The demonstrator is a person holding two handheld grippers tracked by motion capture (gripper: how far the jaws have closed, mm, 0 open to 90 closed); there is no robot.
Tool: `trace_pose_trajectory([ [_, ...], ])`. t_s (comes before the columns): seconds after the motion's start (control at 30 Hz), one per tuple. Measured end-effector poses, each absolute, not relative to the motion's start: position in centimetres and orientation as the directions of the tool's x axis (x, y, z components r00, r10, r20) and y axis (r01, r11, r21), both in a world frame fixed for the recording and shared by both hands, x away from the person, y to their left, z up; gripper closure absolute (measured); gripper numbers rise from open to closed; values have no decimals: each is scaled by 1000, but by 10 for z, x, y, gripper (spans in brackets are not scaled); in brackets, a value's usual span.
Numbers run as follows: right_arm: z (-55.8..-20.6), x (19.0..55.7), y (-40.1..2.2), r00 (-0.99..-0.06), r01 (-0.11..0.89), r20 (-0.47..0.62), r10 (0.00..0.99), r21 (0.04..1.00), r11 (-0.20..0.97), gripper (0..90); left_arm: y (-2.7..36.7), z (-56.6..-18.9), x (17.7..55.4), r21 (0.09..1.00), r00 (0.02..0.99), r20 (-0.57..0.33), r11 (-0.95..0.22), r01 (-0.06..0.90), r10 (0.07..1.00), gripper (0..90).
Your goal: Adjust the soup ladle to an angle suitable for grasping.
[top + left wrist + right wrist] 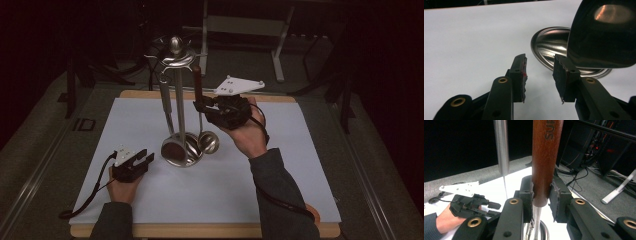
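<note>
Two tongs: both working at a chrome utensil stand (177, 90) on the white-covered tabletop (280, 165).
Right tongs (201, 106): gripping the ladle's brown wooden handle (545, 160), raised beside the stand's pole (502, 145).
Ladle bowl (208, 142): hanging just beside the stand's round base (549, 45).
Left tongs (539, 72): resting on the tabletop, jaws parted and holding nothing, near the base.

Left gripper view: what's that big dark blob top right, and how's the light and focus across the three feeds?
Left gripper view: the blob is a blurred utensil bowl with a glare patch, too close to focus; the stand base behind is fairly sharp. High view: dim, dark surround, bright white mat. Right gripper view: the wooden handle is well lit and sharp between the right tool's pads.
</note>
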State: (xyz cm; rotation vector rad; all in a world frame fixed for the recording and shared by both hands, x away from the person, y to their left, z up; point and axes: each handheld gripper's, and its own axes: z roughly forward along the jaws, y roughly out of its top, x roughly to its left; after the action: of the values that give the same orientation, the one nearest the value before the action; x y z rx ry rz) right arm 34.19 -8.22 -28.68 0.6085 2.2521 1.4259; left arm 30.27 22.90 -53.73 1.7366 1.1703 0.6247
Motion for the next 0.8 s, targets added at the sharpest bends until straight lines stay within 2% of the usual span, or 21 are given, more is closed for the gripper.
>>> trace_pose_trajectory([
  [0.8, -280, 354, -69, -828, 176, -84, 554, 899, 400, 739, 229, -537, 303, 890, 419, -81, -123, 438, 904, 628],
])
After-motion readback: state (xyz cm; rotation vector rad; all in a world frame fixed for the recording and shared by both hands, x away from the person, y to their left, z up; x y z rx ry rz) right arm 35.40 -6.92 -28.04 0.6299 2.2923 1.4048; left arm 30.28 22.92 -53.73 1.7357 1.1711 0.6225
